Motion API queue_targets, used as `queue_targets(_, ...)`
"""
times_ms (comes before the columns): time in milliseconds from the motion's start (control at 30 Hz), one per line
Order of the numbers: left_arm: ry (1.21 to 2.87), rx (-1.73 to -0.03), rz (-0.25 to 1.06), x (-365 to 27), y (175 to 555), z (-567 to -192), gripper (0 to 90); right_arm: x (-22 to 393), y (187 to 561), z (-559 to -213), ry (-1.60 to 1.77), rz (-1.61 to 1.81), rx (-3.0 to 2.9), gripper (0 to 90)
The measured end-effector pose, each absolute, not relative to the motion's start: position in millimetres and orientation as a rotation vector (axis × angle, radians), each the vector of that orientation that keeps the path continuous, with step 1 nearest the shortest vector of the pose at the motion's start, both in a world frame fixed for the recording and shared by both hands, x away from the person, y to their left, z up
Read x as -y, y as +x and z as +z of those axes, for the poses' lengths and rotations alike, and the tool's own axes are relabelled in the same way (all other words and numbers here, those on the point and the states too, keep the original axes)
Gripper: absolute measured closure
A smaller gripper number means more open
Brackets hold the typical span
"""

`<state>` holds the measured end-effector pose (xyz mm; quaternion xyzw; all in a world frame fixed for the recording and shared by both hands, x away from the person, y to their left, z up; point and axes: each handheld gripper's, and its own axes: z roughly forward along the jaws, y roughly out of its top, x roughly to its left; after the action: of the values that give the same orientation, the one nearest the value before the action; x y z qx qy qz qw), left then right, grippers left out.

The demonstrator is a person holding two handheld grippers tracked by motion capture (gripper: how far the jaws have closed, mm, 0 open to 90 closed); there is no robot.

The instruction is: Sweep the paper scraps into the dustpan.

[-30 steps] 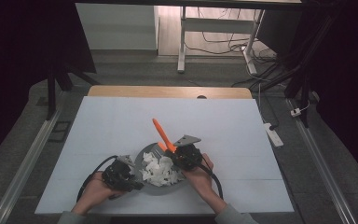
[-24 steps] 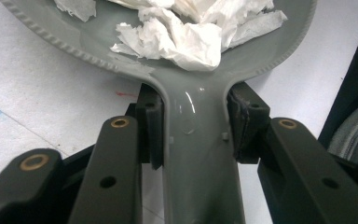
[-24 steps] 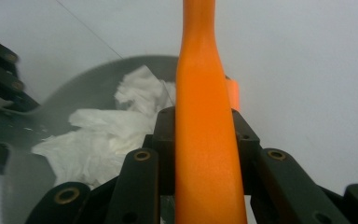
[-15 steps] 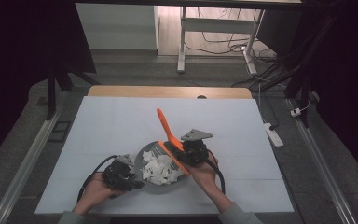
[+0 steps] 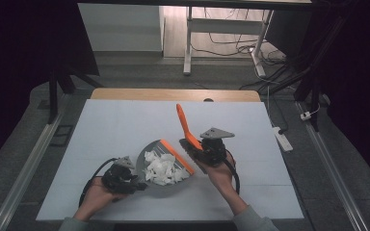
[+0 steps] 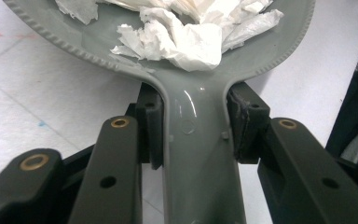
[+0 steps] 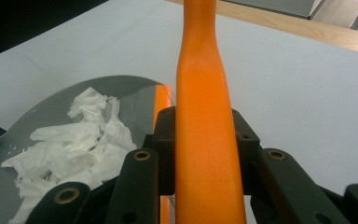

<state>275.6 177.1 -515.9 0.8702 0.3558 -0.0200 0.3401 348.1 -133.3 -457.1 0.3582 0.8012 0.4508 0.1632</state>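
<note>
Two tools in hand: a grey dustpan [image 5: 161, 168] and an orange brush [image 5: 185, 126]. The dustpan is lying flat on the white table [image 5: 115, 125], near the person's edge, between the two hands. It is a rounded grey plastic pan with a ridged rim, glossy, narrowing into a short flat handle [image 6: 200, 154]; an orange strip is running along its open front edge. A heap of crumpled white paper scraps [image 5: 163, 167] is sitting inside the pan, torn and wadded.

The left gripper [image 5: 120, 177] is clenched on the dustpan handle; in the left gripper view both black pads are pressing its sides, the pan spreading out above the jaws.

The brush is smooth bright orange plastic, its long handle [image 7: 204, 135] widening toward the grip. The right gripper [image 5: 207, 147] is clamped around that handle, one pad on each side. In the high view the handle is slanting up and away from the person, just beside the pan's front edge on its right. The brush head is hidden behind the gripper, cannot tell if it is touching the pan.
</note>
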Motion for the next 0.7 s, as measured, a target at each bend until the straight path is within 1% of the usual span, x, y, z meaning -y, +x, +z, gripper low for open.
queue_targets(700, 2.131, -1.029, 0.044, -200, 275, -509, 61.2, 160, 356, -451, 1.013, 1.365, -2.276, 70.4)
